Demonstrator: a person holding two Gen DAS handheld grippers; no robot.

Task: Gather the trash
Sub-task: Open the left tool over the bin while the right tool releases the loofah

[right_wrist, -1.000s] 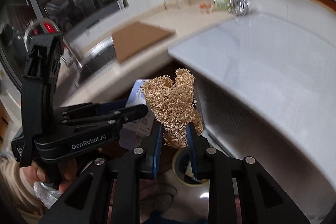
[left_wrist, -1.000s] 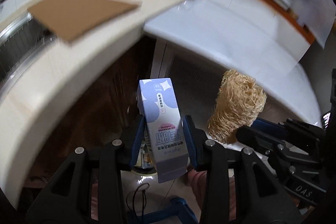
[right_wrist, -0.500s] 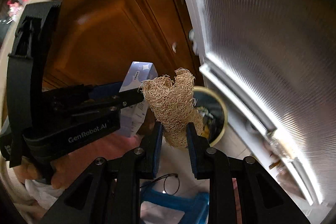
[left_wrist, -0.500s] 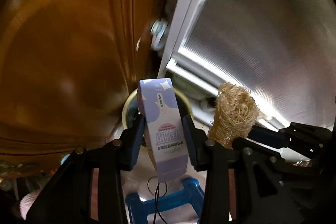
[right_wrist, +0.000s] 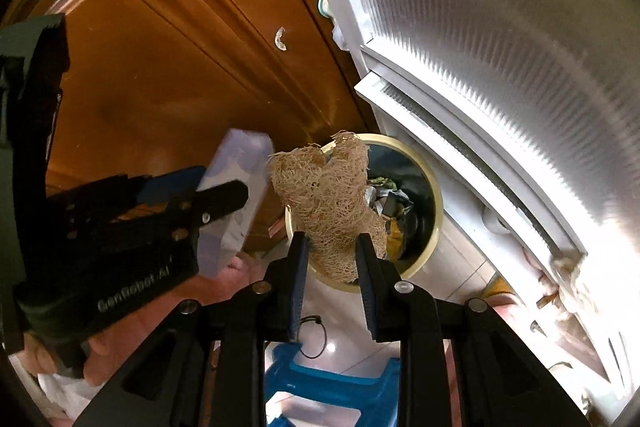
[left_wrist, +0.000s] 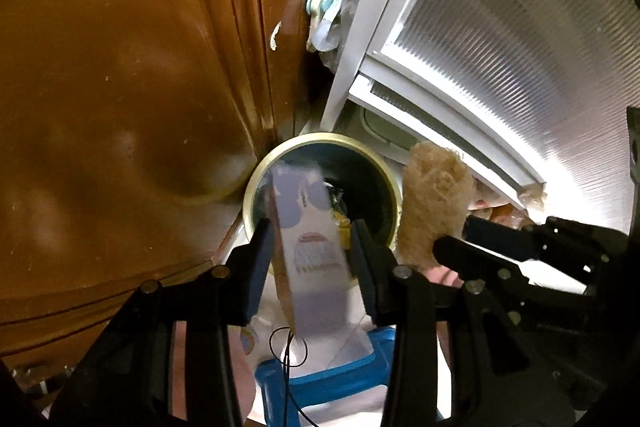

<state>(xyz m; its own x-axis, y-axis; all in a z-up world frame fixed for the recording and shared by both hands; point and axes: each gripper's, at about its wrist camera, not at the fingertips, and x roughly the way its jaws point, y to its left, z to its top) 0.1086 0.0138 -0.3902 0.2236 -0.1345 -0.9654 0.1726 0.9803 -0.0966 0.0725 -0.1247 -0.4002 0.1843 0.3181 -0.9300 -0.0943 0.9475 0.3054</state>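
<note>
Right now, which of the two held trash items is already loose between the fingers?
The purple carton: left gripper gapes around it, blurred. The loofah looks loosely held.
</note>
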